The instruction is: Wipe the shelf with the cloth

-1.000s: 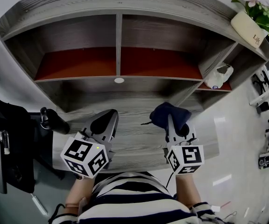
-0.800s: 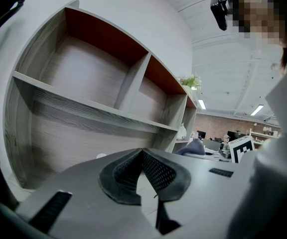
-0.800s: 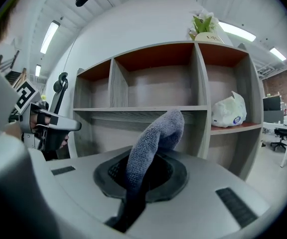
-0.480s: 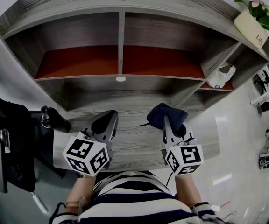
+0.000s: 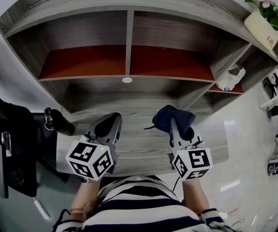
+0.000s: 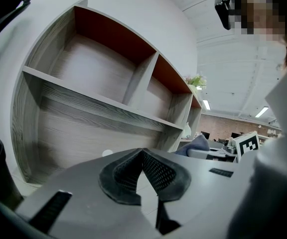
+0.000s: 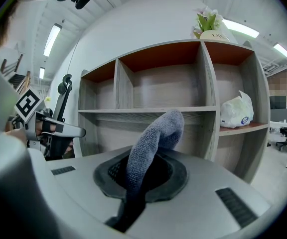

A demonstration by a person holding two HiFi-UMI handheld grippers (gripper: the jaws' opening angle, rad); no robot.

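Observation:
A grey wooden shelf unit (image 5: 129,88) with red-backed compartments stands in front of me. Its lower board (image 5: 139,139) lies under both grippers. My right gripper (image 5: 173,122) is shut on a dark blue cloth (image 5: 170,116), which bunches above the lower board; in the right gripper view the cloth (image 7: 153,143) sticks up out of the jaws. My left gripper (image 5: 109,124) hangs over the left part of that board, shut with nothing in it; its black pads (image 6: 148,171) meet at the tip.
A white plastic bag (image 5: 231,77) sits in the small right-hand compartment. A potted plant (image 5: 267,18) stands on the shelf top at the right. A black office chair (image 5: 13,144) stands at the left. A white round sticker (image 5: 127,79) marks the middle shelf edge.
The right gripper and cloth have shifted slightly left over the lower board. The left gripper has barely moved.

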